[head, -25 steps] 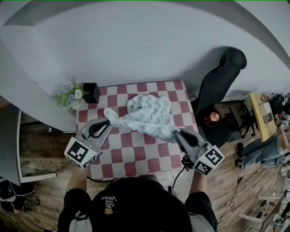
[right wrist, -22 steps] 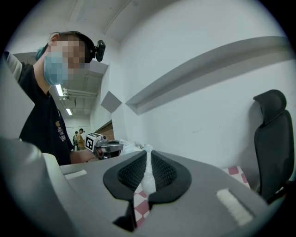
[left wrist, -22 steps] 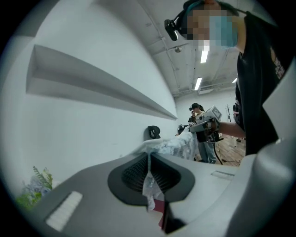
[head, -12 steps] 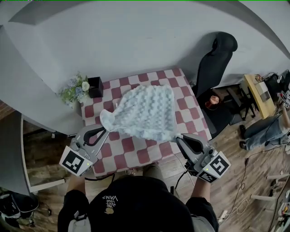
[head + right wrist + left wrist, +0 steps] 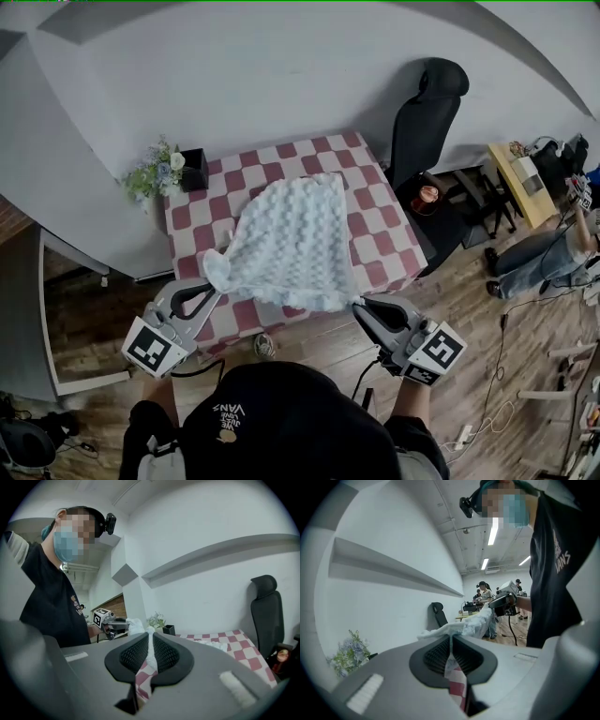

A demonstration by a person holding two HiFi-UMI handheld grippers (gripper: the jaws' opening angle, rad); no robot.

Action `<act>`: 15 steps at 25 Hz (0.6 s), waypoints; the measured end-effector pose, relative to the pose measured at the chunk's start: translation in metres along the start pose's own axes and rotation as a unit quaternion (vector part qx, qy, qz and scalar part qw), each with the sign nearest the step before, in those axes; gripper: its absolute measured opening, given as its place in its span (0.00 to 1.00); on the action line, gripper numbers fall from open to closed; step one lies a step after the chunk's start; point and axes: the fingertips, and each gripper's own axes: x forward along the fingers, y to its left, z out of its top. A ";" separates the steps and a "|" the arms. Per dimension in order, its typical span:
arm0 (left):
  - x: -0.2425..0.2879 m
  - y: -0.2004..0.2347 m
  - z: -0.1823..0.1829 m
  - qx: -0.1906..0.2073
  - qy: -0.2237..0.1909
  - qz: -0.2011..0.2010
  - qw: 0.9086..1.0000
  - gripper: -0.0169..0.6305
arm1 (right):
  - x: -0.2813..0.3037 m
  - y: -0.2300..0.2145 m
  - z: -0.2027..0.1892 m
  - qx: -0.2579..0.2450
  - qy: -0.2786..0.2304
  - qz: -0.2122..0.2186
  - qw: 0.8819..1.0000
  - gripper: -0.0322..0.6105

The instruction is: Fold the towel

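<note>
A pale blue-white bumpy towel (image 5: 292, 244) is stretched flat over the red-and-white checked table (image 5: 380, 211), its near edge pulled past the table's front. My left gripper (image 5: 212, 277) is shut on the towel's near left corner (image 5: 451, 634). At the near right corner (image 5: 150, 645), my right gripper (image 5: 354, 302) is shut as well. Both grippers sit in front of the table edge, held apart, with the towel's near edge taut between them. In each gripper view a thin strip of towel shows pinched between the black ribbed pads.
A black box (image 5: 194, 169) and a small flower bunch (image 5: 154, 174) stand at the table's far left corner. A black office chair (image 5: 424, 111) stands to the right, with a yellow table (image 5: 514, 180) beyond it. Wooden floor lies in front.
Both grippers have drawn back toward me with the towel's near corners. The bunched towel has spread out flat, and its near edge now overhangs the table's front.
</note>
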 end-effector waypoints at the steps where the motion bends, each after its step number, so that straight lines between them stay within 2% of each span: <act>1: -0.003 -0.007 -0.002 -0.003 0.003 0.001 1.000 0.06 | -0.006 0.005 -0.004 0.004 0.002 0.004 1.000 0.10; 6: -0.016 -0.048 -0.012 -0.013 -0.004 0.007 1.000 0.06 | -0.040 0.024 -0.028 0.011 0.024 0.007 1.000 0.10; 10: -0.025 -0.087 -0.020 -0.016 0.035 0.009 0.999 0.06 | -0.071 0.038 -0.048 0.023 0.033 0.012 0.999 0.10; 15: -0.041 -0.131 -0.028 -0.025 0.050 0.003 0.998 0.06 | -0.098 0.054 -0.071 0.044 0.034 0.018 0.998 0.10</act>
